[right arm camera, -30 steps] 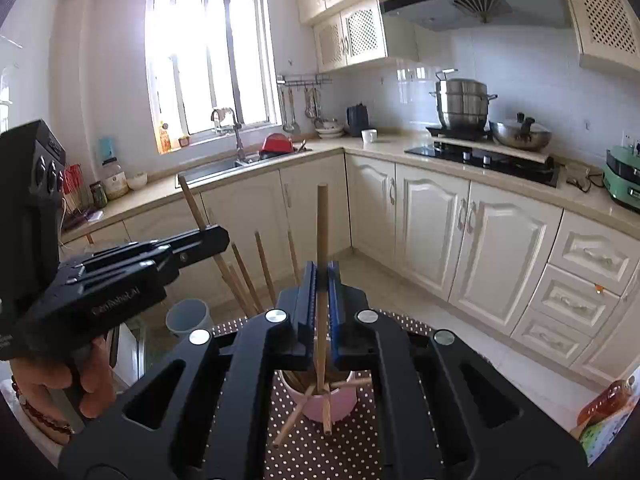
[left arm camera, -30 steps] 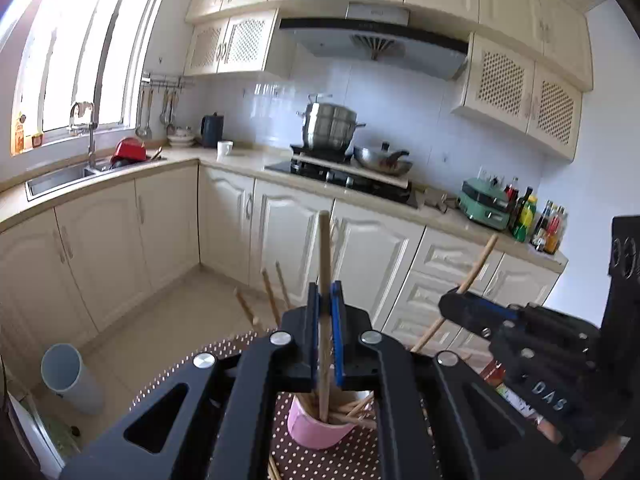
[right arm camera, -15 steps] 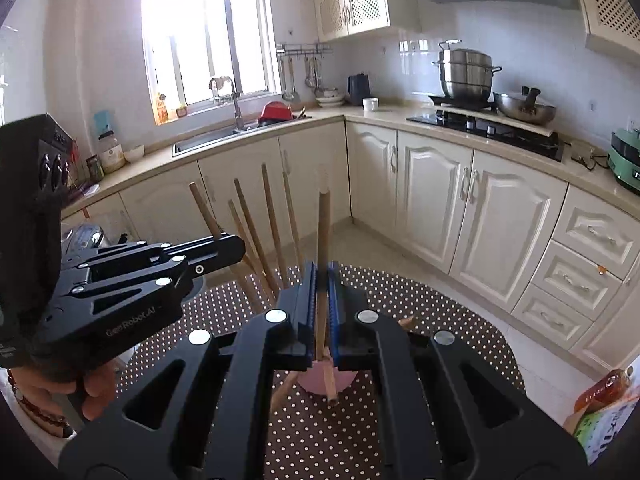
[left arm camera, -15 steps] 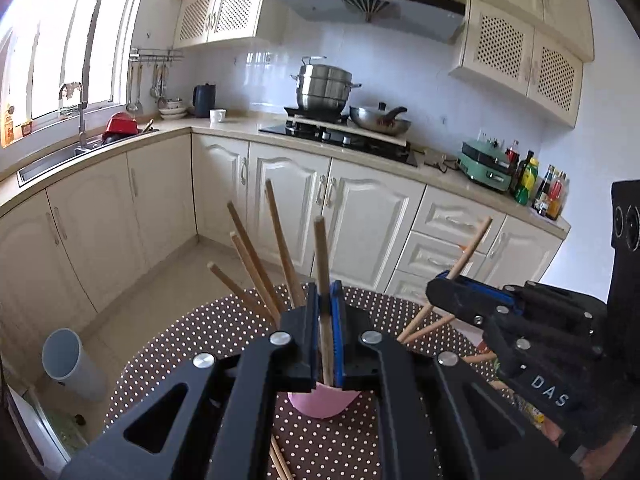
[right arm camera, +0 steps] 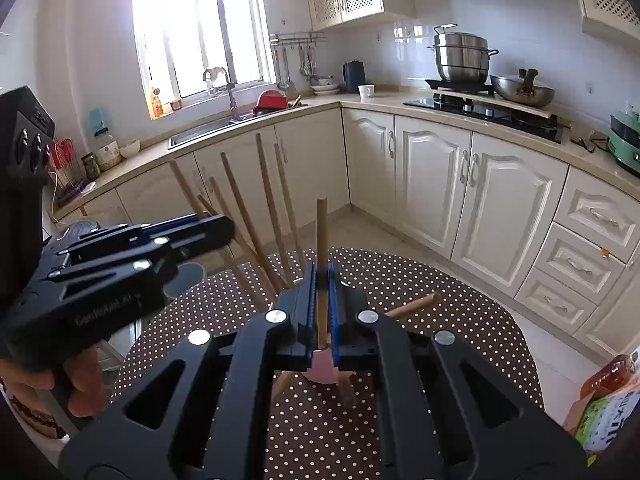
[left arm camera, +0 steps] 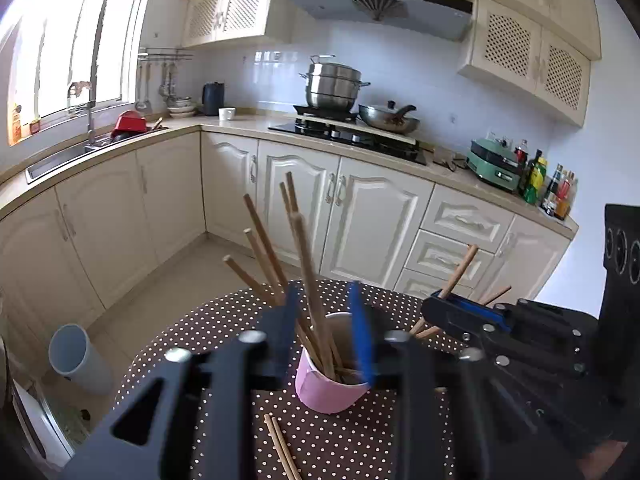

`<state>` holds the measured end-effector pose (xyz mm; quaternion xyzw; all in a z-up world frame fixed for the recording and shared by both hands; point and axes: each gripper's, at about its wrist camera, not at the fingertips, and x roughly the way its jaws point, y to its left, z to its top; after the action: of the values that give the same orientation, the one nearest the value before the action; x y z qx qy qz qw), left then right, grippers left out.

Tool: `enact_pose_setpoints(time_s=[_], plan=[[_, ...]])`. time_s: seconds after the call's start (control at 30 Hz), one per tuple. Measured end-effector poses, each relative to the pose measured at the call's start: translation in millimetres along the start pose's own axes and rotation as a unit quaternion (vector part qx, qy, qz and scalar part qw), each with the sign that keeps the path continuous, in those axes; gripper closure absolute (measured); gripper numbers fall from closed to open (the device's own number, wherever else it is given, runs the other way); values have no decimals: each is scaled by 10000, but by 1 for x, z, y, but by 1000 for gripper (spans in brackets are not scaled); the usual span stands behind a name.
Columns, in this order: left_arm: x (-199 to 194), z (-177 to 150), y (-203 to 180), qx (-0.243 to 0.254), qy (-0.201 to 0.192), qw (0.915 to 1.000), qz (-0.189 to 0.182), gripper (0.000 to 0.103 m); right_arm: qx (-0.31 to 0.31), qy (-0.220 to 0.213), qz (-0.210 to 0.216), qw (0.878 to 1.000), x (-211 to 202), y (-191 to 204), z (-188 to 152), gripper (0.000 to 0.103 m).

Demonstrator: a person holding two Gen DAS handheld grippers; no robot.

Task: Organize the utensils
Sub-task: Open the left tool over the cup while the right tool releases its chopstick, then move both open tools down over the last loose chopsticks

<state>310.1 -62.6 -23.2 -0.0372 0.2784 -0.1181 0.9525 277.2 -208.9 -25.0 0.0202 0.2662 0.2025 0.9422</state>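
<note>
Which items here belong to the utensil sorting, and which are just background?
Job: pink cup; chopsticks in it; loose chopsticks on the table; chopstick in right gripper.
Background: steamer pot; wok; kettle; grey bin.

A pink cup [left arm camera: 326, 386] stands upright on a brown tablecloth with white dots [left arm camera: 224, 320], near the middle of the table. Plain wooden chopsticks [left arm camera: 264, 248] fill it, leaning out in a loose fan toward the far-left edge. 1 chopstick [right arm camera: 321, 264] stands almost straight up above the cup. 2 more chopsticks [left arm camera: 280, 450] lie flat on the cloth, side by side, just beside the cup toward the near edge.
</note>
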Motion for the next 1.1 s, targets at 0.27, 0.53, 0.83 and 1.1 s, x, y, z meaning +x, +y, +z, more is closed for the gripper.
enact_pose_setpoints(time_s=[0.27, 0.53, 0.83, 1.1], plan=[[-20, -2, 1, 6, -107, 9999, -34, 63, 52, -220, -24, 9997, -19, 5, -3, 89], [-59, -14, 1, 3, -424, 9991, 66, 45, -101, -798, -182, 9966, -63, 20, -13, 49], [-113, -38, 2, -58, -1037, 9945, 97, 29, -193, -1258, -410, 9910, -100, 34, -35, 41], [-134, -65, 0, 75, -1231, 9921, 217, 29, -16, -1367, -492, 9894, -108, 35, -56, 34]])
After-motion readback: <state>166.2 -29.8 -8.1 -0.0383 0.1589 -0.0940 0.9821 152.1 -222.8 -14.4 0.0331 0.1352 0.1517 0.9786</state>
